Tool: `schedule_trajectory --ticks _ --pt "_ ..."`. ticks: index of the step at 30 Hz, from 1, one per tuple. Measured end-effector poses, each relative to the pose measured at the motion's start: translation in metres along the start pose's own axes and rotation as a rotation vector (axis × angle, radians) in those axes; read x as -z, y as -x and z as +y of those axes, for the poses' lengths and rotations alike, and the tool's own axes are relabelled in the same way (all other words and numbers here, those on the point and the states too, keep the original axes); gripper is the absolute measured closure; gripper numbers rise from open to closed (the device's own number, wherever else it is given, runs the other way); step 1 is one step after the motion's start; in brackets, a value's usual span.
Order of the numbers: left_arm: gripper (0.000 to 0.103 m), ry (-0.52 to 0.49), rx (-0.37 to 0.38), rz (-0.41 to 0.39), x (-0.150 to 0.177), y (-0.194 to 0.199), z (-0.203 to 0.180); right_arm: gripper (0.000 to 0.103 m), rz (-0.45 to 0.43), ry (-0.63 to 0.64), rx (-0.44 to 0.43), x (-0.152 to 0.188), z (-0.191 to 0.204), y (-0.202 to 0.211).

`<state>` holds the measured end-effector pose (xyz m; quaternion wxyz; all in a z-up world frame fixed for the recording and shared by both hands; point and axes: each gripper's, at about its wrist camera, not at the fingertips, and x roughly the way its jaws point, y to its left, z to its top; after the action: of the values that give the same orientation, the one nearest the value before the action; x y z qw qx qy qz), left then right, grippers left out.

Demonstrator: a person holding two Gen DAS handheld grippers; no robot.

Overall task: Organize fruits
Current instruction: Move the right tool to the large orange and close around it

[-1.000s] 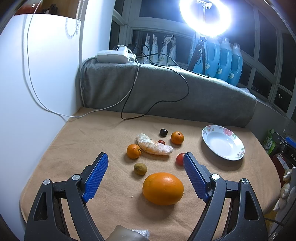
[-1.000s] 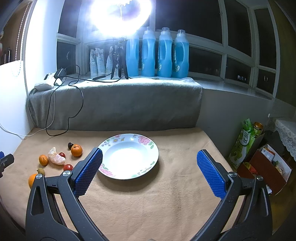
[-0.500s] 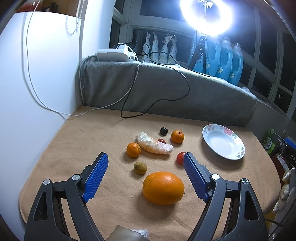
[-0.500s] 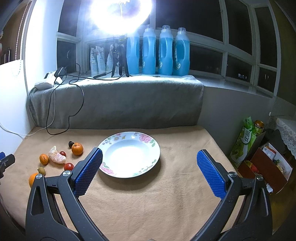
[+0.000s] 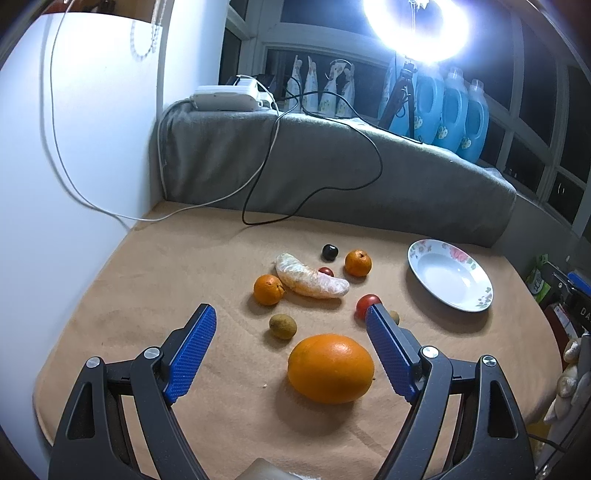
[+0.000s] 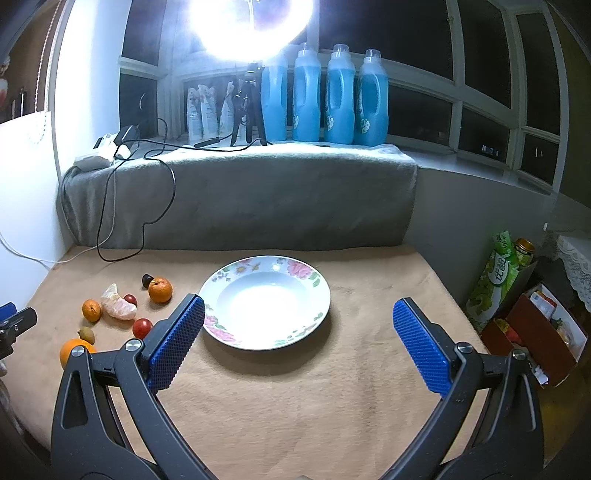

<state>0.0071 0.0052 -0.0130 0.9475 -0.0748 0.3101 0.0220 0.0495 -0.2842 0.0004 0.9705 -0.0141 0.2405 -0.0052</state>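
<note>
My left gripper [image 5: 290, 314] is open above the tan cloth, and a large orange [image 5: 330, 368] lies between its fingers, nearer the right one. Beyond it lie a small brown fruit [image 5: 282, 326], two mandarins [image 5: 268, 289] [image 5: 357, 262], a peeled citrus piece [image 5: 312, 280], a red tomato [image 5: 365, 303], a small red fruit [image 5: 325, 271] and a dark one [image 5: 330, 252]. The empty floral plate [image 5: 476, 295] sits at the right. My right gripper [image 6: 299, 314] is open just in front of that plate [image 6: 314, 273]; the fruits [image 6: 119, 306] lie to its left.
A grey blanket-covered ledge [image 5: 332, 162] backs the table, with cables [image 5: 317, 184] trailing onto the cloth. Blue bottles [image 6: 325, 96] and a ring light [image 6: 251, 26] stand on the sill. A white wall [image 5: 55, 184] bounds the left; boxes and packets [image 6: 524, 302] stand off the right edge.
The right gripper has drifted slightly so the plate sits a little farther up and right in its view. The left gripper and the fruits are nearly unmoved.
</note>
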Motion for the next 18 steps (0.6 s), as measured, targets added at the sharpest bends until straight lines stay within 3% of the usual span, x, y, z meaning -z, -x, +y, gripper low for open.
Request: schedule_trajectory --ticks 8,18 --pt "0.020 0.016 0.010 0.027 0.004 -0.004 0.008 0.000 0.029 0.024 -0.049 -0.001 0.009 -0.009" --pt "0.020 0.092 0.071 0.100 0.016 -0.016 0.024 0.000 0.126 0.045 -0.243 -0.001 0.035 -0.033"
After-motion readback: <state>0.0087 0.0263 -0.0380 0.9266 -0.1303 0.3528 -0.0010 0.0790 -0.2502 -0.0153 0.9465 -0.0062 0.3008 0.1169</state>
